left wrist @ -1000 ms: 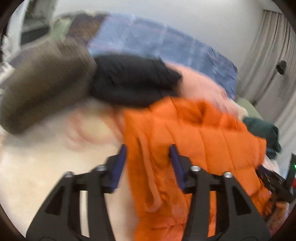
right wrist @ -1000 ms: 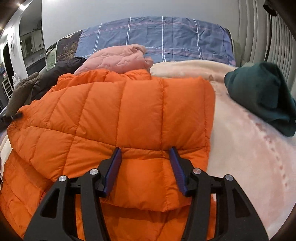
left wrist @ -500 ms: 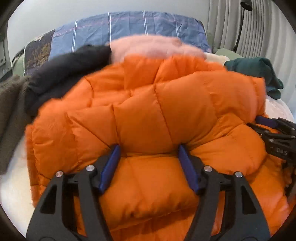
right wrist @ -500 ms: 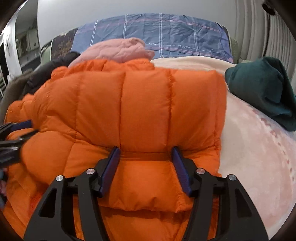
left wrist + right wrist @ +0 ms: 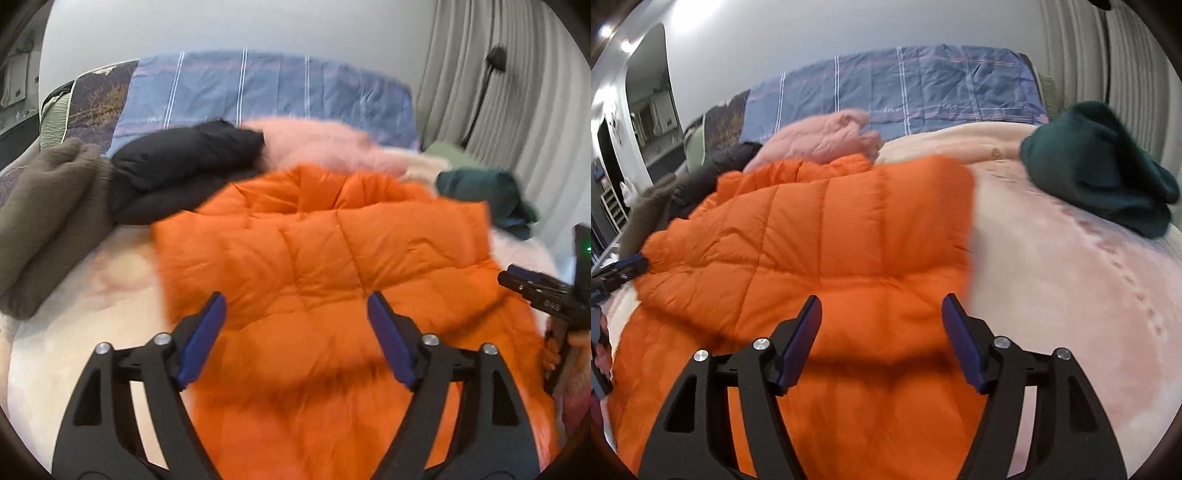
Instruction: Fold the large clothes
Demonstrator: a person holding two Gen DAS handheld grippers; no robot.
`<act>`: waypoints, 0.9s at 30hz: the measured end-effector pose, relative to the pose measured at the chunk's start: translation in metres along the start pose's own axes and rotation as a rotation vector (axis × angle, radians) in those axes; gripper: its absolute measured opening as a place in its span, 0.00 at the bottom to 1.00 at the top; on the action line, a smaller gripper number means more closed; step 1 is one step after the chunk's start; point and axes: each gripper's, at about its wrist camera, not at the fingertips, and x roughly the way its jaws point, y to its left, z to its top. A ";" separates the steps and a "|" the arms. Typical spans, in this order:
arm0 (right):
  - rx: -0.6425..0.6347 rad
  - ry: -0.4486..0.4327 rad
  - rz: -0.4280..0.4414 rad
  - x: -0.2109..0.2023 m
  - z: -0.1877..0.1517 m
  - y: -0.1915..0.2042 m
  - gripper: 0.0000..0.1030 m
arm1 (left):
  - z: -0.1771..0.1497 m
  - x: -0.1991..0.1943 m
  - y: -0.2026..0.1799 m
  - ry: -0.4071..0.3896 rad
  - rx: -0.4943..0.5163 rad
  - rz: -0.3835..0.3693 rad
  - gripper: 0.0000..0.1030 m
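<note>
Orange puffer jacket (image 5: 325, 258) seen folded on the pale blanket (image 5: 1071, 280). Left gripper (image 5: 295, 314) and right gripper (image 5: 881, 317) are spread wide above it, nothing gripped.

Small pale script is stitched along the blue checked pillow (image 5: 934, 85), repeated a few times; it looks like "love," though it's too blurred to be sure. Nothing else readable.

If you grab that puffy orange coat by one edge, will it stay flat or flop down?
Probably flop: the orange coat already bends over itself in soft folds. Its puffy quilted squares suggest it is light for its size. The smooth shell may slip between the open left gripper fingers.
</note>
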 end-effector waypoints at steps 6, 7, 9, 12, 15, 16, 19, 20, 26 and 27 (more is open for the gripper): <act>0.068 0.070 0.015 -0.037 -0.041 -0.047 0.66 | -0.060 -0.036 0.036 0.131 -0.014 -0.047 0.81; 0.083 0.090 0.037 -0.040 -0.049 -0.050 0.66 | -0.068 -0.036 0.035 0.150 -0.015 -0.055 0.80; 0.123 0.127 0.103 -0.044 -0.066 -0.057 0.63 | -0.091 -0.040 0.036 0.201 -0.017 -0.089 0.79; 0.165 0.165 0.159 -0.051 -0.088 -0.061 0.58 | -0.119 -0.049 0.035 0.242 -0.004 -0.125 0.79; 0.192 0.157 0.206 -0.068 -0.104 -0.063 0.57 | -0.133 -0.066 0.035 0.239 -0.019 -0.181 0.79; 0.199 0.156 0.226 -0.074 -0.108 -0.064 0.57 | -0.137 -0.073 0.036 0.237 -0.036 -0.206 0.79; 0.181 0.171 0.302 -0.094 -0.123 -0.058 0.57 | -0.152 -0.094 0.034 0.234 -0.064 -0.264 0.78; 0.171 0.177 0.312 -0.100 -0.128 -0.056 0.57 | -0.157 -0.098 0.031 0.239 -0.055 -0.263 0.78; 0.145 0.215 0.365 -0.139 -0.156 -0.049 0.57 | -0.183 -0.133 0.008 0.232 0.026 -0.227 0.78; 0.147 0.226 0.374 -0.142 -0.160 -0.048 0.56 | -0.184 -0.136 0.007 0.226 0.014 -0.238 0.78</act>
